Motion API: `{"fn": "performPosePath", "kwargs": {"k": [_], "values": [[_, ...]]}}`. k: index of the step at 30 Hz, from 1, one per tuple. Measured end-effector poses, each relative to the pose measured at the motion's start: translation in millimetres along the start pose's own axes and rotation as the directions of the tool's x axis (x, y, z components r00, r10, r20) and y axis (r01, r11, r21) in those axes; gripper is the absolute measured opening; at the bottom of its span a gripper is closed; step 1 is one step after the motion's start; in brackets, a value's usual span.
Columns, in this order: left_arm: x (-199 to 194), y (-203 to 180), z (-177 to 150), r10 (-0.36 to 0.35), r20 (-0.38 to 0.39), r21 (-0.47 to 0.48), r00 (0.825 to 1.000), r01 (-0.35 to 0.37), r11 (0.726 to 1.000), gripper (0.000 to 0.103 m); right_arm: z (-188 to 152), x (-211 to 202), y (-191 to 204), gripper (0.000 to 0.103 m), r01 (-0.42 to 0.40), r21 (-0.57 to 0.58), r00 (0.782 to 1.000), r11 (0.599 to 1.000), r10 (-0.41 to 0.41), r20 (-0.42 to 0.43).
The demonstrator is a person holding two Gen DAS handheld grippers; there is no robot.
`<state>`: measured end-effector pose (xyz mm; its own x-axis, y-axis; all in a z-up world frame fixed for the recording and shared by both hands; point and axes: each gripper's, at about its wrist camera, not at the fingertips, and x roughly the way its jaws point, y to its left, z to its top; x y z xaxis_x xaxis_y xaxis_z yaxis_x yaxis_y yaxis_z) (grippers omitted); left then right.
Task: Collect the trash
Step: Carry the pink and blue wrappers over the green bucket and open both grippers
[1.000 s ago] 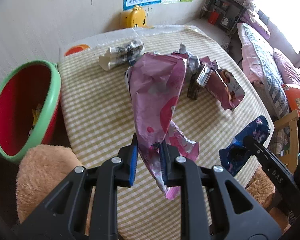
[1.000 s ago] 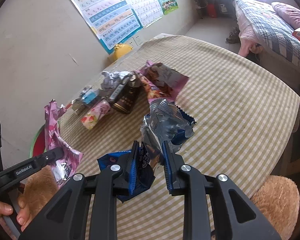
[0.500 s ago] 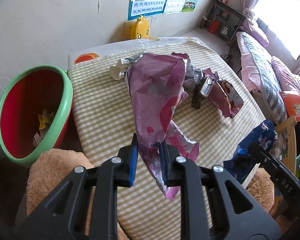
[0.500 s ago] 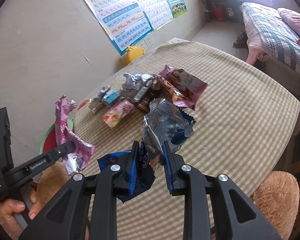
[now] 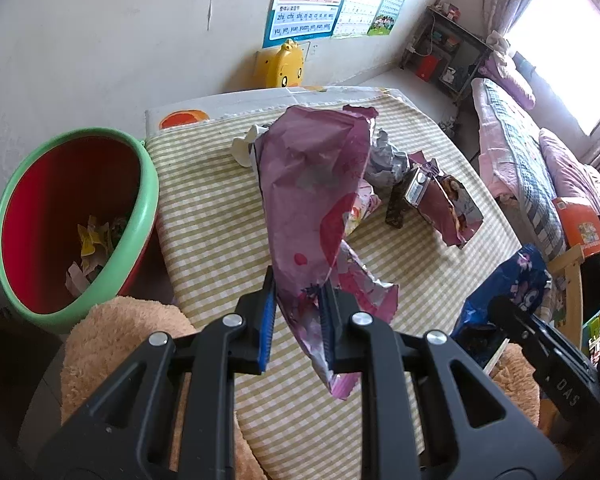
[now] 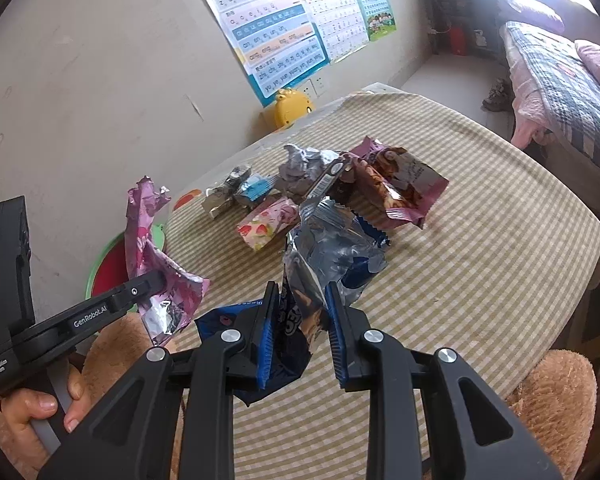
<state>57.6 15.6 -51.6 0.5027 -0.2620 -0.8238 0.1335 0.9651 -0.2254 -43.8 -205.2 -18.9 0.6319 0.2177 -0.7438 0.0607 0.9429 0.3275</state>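
Observation:
My left gripper [image 5: 298,322] is shut on a crumpled pink snack wrapper [image 5: 312,192] and holds it above the near edge of the checked table [image 5: 204,216]. It also shows in the right wrist view [image 6: 152,256]. My right gripper [image 6: 302,328] is shut on a blue and silver snack bag [image 6: 332,252], lifted over the table; that bag shows at the right of the left wrist view [image 5: 508,292]. A red bin with a green rim [image 5: 60,216] stands left of the table, paper scraps inside.
Several more wrappers lie mid-table: a maroon bag [image 6: 400,184], a strawberry pack [image 6: 266,228], grey crumpled foil [image 6: 300,164] and a small silver wrapper [image 6: 228,192]. Plush tan stools [image 5: 112,332] sit at the near edge. A bed [image 6: 560,80] stands right.
Both grippers have pulled back and up from the table with their wrappers still held. The left view has swung left, so more of the bin's inside shows.

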Motion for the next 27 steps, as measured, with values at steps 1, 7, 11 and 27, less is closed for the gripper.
{"fn": "performPosePath", "kwargs": {"k": [1,7,11,27], "values": [[-1.1,1.2,0.6,-0.003,0.002,-0.004,1.000,0.003,1.000,0.019,-0.2,0.5,2.5,0.023,-0.001,-0.005,1.000,1.000,0.001,-0.002],[-9.5,8.0,2.7,-0.017,0.021,-0.026,1.000,0.017,1.000,0.019,0.0,4.3,15.3,0.023,-0.007,-0.030,1.000,1.000,0.006,-0.017],[-14.7,16.8,5.5,-0.022,0.035,-0.051,0.999,0.024,0.998,0.019,3.1,4.9,25.5,0.023,-0.011,-0.058,1.000,0.998,0.010,-0.019],[-48.3,101.8,20.2,0.073,0.140,-0.227,0.988,-0.040,0.973,0.019,24.4,18.7,97.9,0.023,-0.091,-0.183,0.996,0.979,0.085,-0.038]]}}
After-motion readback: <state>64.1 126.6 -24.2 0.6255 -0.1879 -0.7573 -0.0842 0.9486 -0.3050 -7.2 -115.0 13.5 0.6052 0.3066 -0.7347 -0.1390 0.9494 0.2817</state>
